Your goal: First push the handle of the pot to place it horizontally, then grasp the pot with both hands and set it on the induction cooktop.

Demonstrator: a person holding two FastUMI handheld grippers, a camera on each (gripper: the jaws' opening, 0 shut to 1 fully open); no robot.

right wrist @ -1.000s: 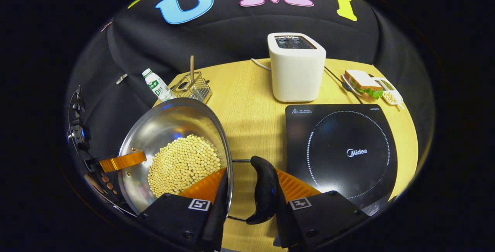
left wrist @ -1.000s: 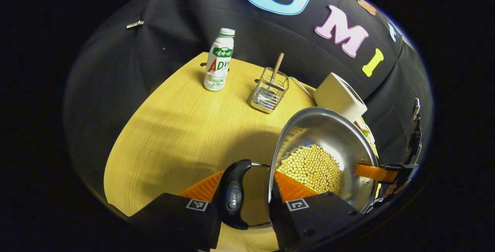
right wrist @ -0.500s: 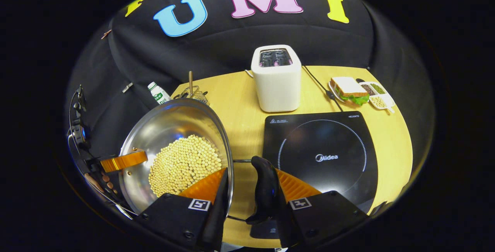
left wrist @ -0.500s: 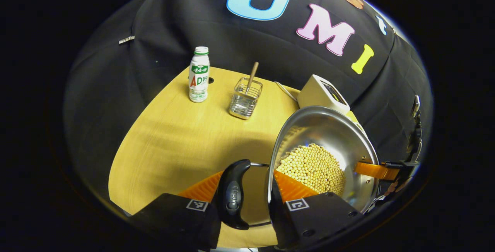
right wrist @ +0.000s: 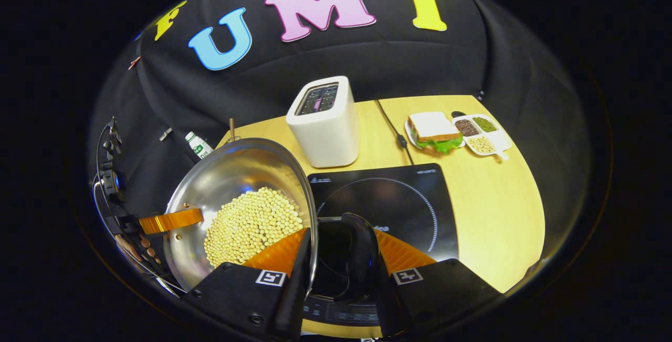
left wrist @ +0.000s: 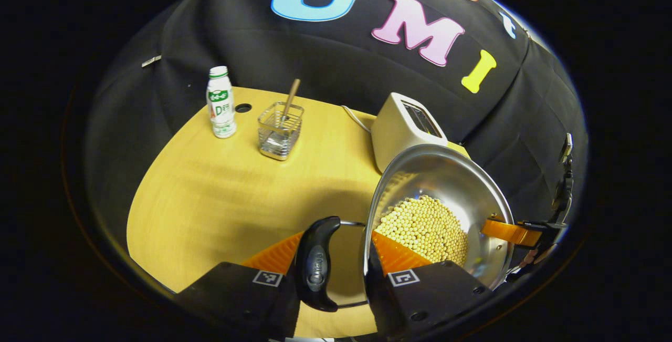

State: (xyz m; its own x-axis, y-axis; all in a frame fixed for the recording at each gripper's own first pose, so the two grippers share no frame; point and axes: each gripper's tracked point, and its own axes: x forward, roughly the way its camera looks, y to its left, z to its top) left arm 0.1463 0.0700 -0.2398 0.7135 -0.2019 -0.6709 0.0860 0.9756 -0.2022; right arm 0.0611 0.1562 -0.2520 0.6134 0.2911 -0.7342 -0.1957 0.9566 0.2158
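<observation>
A steel pot [left wrist: 441,184] holding yellow beans [left wrist: 425,226] hangs tilted above the wooden table [left wrist: 210,189]. My left gripper [left wrist: 336,250] is shut on its black side handle [left wrist: 316,263], one finger inside the rim. In the right gripper view the same pot [right wrist: 236,174] sits at the left. My right gripper [right wrist: 338,250] is shut on the opposite black handle [right wrist: 359,258]. Under that handle lies the black induction cooktop [right wrist: 399,200]. Each view shows the other gripper's finger on the pot's far rim [left wrist: 512,231] [right wrist: 170,221].
A white toaster [right wrist: 323,121] stands behind the cooktop, its cord running back. A plate with a sandwich [right wrist: 433,132] and a small dish of beans [right wrist: 480,134] sit at the back right. A drink bottle [left wrist: 220,103] and a wire holder [left wrist: 280,129] stand at the back left.
Both grippers have carried the pot to the right, toward the cooktop. The right handle, over bare table before, is now above the cooktop's left edge. Grips are unchanged.
</observation>
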